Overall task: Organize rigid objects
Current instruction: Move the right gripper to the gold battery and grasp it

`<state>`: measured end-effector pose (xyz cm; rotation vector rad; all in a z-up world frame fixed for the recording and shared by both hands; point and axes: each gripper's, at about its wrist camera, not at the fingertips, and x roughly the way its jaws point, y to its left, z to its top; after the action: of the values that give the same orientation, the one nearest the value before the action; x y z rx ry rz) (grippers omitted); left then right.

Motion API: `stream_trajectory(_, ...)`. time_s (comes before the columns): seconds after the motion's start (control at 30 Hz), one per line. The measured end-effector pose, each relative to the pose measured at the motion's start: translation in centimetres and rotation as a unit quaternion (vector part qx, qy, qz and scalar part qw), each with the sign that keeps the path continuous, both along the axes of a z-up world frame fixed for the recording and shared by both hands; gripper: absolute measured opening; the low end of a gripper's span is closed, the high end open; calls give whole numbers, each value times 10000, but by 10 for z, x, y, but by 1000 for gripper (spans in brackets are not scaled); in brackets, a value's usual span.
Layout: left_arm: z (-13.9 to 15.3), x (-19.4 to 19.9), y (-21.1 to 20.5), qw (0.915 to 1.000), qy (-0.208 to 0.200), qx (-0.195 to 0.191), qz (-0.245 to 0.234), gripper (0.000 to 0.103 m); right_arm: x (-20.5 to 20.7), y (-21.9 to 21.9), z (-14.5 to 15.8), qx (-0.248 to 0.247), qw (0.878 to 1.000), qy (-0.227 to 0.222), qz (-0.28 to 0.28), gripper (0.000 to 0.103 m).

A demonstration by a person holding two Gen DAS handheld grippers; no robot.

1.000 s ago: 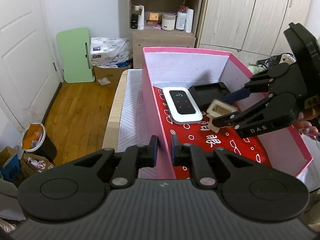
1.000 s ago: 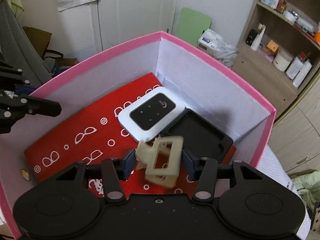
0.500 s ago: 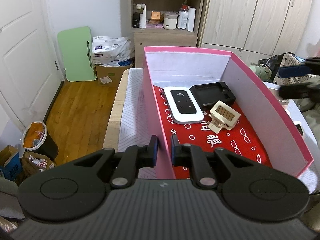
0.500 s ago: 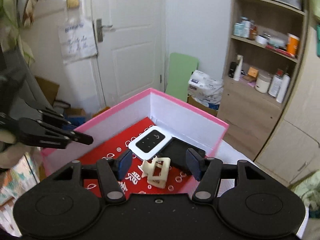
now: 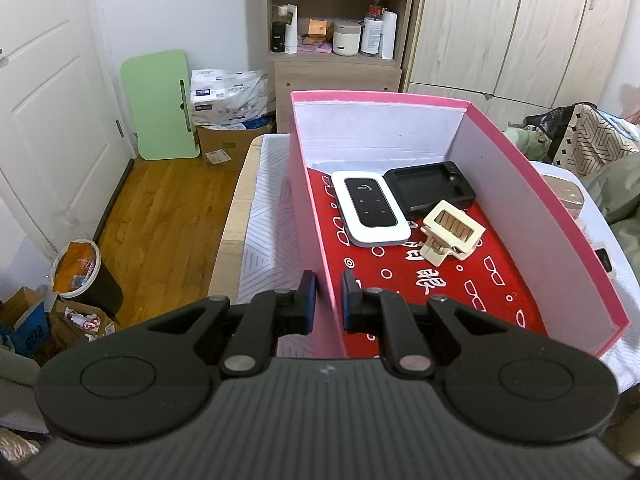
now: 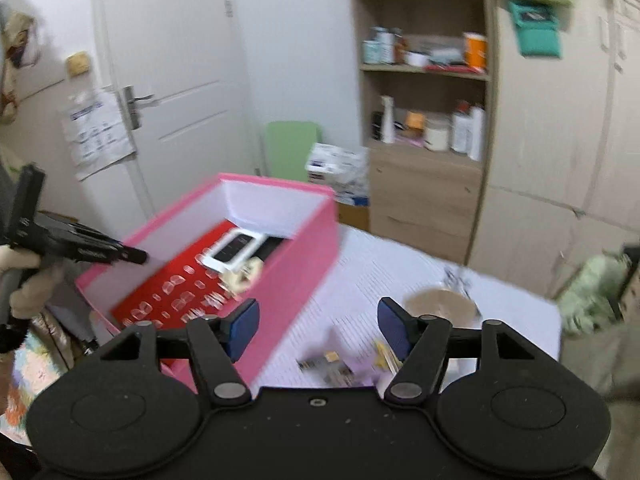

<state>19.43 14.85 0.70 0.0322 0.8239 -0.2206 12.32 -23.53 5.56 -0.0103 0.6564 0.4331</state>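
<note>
One open pink cardboard box with a red patterned floor (image 5: 548,216) holds three things: one white rectangular pocket router with a black face (image 5: 370,208), one black plastic tray (image 5: 430,188) touching it at the far wall, and one cream plastic hair claw clip (image 5: 450,236) just beside both. The left gripper (image 5: 327,300) points downward, its blue-padded jaws pinching the box's near left wall. The right gripper (image 6: 318,326) hangs over the white tablecloth (image 6: 376,276) beside the box, jaws opening with nothing between them. Small blurred items (image 6: 340,366) lie on the cloth below it.
</note>
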Motion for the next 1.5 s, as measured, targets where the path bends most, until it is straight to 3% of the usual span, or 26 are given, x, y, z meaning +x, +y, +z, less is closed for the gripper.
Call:
stream_trajectory(0.3, 0, 0, -3, 10000, 21, 72, 25, 12, -22, -31, -71, 243, 9952, 353, -879, 72)
stream_trajectory(0.5, 1, 0, -3, 10000, 29, 61, 33, 12, -29, -39, -101, 375, 9903, 527, -1226, 72)
stream_trajectory(0.67, 1, 0, -4, 10000, 23, 83, 41, 12, -30, -40, -118, 203, 9893, 538, -1343, 72)
stream_trajectory(1.03, 1, 0, -4, 10000, 22, 76, 35, 12, -24, -35, -135, -288, 9890, 331, -1411, 70)
stream_trajectory(1.27, 1, 0, -4, 10000, 24, 86, 32, 12, -26, -31, -135, -406, 9890, 246, -1400, 48)
stream_trajectory(1.5, 1, 0, -5, 10000, 20, 85, 30, 12, -28, -30, -132, -287, 9891, 283, -1415, 48)
